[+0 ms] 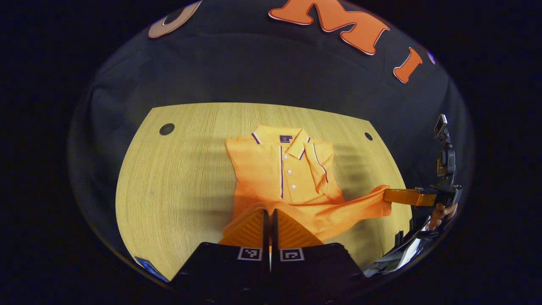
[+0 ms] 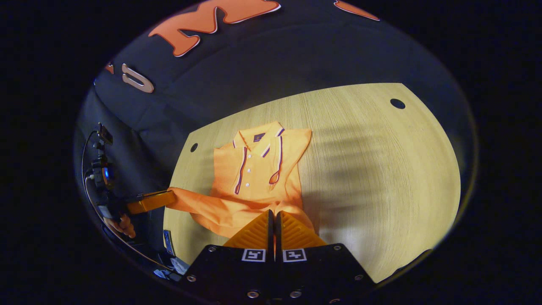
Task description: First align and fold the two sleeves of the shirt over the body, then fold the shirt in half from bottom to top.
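Shirt [image 1: 281,169] lay collar-up on the counter [image 1: 178,178], sleeves already folded in, in the left gripper view; the left claw [image 1: 270,220] was pinched closed on one hem corner. In the right gripper view the right claw [image 2: 272,222] gripped the other corner likewise. Both, I reckoned, should lift level and carry the hem evenly toward the collar [image 2: 258,137].

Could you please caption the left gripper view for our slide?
Both grippers, left and right, pinch the shirt hem, lifted off the table.
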`<state>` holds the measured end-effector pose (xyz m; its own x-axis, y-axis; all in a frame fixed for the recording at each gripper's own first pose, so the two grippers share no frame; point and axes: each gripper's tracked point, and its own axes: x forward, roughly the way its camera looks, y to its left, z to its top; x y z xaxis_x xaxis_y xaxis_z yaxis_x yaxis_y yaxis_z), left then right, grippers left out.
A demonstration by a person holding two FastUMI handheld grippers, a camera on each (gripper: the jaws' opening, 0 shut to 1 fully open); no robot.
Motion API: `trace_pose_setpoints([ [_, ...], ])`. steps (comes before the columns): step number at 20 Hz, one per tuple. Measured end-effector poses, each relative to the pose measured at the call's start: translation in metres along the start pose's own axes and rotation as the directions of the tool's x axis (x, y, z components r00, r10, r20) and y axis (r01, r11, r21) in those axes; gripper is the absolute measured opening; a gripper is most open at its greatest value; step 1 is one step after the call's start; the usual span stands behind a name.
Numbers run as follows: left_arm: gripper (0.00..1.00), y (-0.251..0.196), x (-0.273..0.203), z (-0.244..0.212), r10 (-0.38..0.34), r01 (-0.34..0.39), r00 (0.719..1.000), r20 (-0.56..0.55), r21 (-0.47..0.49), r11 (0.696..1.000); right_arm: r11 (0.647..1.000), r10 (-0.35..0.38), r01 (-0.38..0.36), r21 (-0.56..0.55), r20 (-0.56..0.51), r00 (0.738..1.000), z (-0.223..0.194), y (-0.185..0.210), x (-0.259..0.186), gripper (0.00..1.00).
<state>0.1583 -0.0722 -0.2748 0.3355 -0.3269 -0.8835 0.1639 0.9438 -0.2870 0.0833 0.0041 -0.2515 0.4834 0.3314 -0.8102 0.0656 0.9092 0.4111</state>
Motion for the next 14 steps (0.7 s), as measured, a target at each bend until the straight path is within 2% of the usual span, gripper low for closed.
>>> trace_pose_setpoints([
  [8, 0.01, 0.034, 0.055, 0.071, 0.017, -0.018, 0.999, 0.045, 0.026, 0.999, 0.999, -0.014, 0.012, 0.046, 0.036, 0.999, 0.077, -0.002, 0.044, 0.01],
  [14, 0.01, 0.066, 0.095, 0.103, 0.127, -0.137, 0.987, 0.094, 0.110, 0.984, 0.994, -0.031, 0.025, 0.109, 0.052, 0.998, 0.122, -0.014, 0.088, 0.01],
])
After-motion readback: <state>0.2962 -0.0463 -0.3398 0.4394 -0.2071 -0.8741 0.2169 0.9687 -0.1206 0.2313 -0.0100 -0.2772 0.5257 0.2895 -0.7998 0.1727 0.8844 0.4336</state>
